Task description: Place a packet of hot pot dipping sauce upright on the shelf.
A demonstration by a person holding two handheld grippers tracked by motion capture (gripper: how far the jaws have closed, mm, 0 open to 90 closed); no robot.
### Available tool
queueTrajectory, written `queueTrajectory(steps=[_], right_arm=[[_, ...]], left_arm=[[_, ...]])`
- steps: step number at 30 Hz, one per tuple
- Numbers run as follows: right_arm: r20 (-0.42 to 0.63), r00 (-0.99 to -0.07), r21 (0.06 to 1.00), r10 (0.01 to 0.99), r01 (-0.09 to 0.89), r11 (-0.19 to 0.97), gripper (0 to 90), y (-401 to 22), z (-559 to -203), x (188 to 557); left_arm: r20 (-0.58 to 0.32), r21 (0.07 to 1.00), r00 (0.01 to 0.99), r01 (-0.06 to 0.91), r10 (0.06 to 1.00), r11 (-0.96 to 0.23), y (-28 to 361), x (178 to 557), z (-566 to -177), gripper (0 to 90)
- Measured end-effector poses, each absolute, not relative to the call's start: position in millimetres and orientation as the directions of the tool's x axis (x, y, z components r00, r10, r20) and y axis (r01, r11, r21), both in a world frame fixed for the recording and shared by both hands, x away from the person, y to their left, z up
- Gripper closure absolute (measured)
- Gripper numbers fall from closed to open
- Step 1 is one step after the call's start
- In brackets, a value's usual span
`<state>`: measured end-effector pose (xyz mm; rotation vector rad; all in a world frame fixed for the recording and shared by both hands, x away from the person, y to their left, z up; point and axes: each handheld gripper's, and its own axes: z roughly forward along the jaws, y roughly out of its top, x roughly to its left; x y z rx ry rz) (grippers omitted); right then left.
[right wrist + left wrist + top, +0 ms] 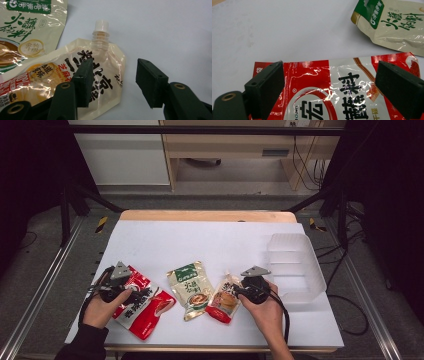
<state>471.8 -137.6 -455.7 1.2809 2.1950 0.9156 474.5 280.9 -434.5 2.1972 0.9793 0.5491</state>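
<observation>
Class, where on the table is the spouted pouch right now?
In the high view, the spouted pouch lies right of centre near the front edge, between the green-topped sachet and the right tongs.

Three pouches (190, 290) lie left of the tub (295, 265).

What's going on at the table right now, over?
Left gripper open over red pouch. Right gripper open at spouted pouch, one jaw over it. Nothing gripped, nothing in the way.
</observation>
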Motion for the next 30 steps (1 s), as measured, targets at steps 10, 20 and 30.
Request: queueTrajectory(steps=[10,20,30], right_arm=[[-0.047,-0.473,0.679,0.880,0.631,0.375,48.8,-134,-466,479],[0.027,-0.475,0.653,0.879,0.675,0.345,56.5,-135,-472,479],[-0.018,-0.508,0.649,0.861,0.649,0.397,83.5,-133,-470,475]], left_arm=[[0.111,0.707,0.641,0.486,0.760,-0.513,277,474,-434,9.4],[0.117,0.705,0.652,0.477,0.749,-0.525,273,473,-433,9.4],[0.121,0.702,0.654,0.476,0.747,-0.530,273,473,-431,9.4]])
